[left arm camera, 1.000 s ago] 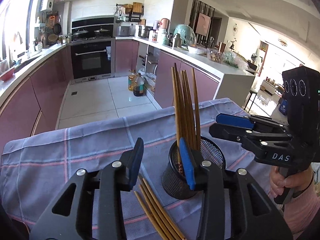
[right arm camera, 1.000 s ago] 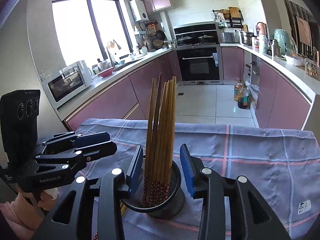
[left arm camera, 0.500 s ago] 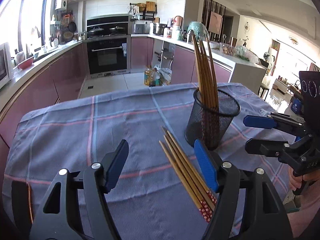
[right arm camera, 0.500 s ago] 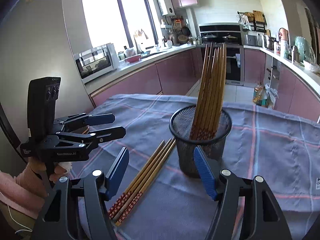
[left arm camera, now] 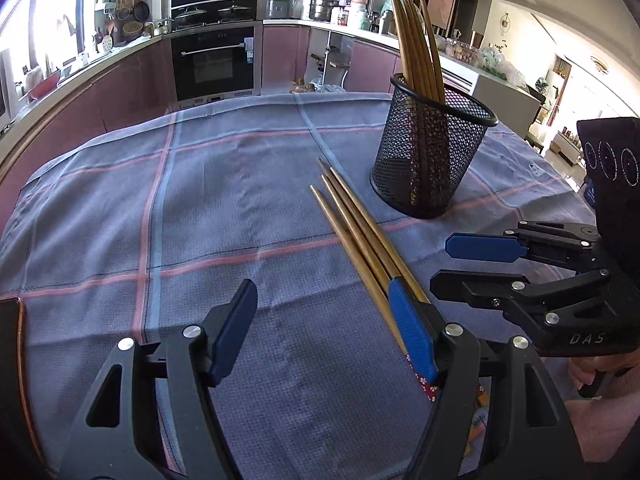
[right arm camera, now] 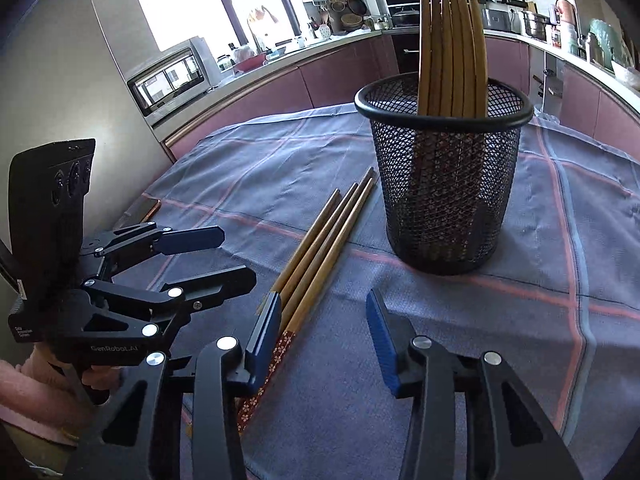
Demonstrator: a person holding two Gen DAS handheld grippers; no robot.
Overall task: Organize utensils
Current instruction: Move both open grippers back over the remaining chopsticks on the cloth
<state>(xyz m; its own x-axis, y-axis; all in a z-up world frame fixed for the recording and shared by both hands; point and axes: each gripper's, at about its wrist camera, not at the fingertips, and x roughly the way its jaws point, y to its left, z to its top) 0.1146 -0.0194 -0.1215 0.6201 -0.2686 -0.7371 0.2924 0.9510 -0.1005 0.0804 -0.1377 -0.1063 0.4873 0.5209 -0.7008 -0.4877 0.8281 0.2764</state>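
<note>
Left wrist view
- Left gripper (left arm camera: 320, 328): jaws wide apart, nothing between them.
- Loose chopsticks (left arm camera: 356, 232): flat on the checked cloth (left arm camera: 200, 200), thick patterned ends near, tips pointing far and slightly left toward the mesh holder (left arm camera: 432, 152).
- Bearing from the tool: the bundle lies at the gripper's right; its near end passes under the right finger (left arm camera: 412, 332), so a small shift right would likely centre it.
- Right gripper (left arm camera: 472, 266): low at the right edge, jaws apart, tips just beside the bundle.
- Count: three tips seen clearly, possibly a fourth stick; one holder.

Right wrist view
- Right gripper (right arm camera: 324, 336): jaws apart, empty.
- Loose chopsticks (right arm camera: 320, 252): left of the gap, near ends under the left finger (right arm camera: 264, 332).
- Mesh holder (right arm camera: 444, 176): upright, far and right, just beside the far tips.
- Standing chopsticks (right arm camera: 452, 40): about six, leaning together.
- Left gripper (right arm camera: 216, 254): jaws apart, at the left.
- Nearer arm: I judge both about equally near.
</note>
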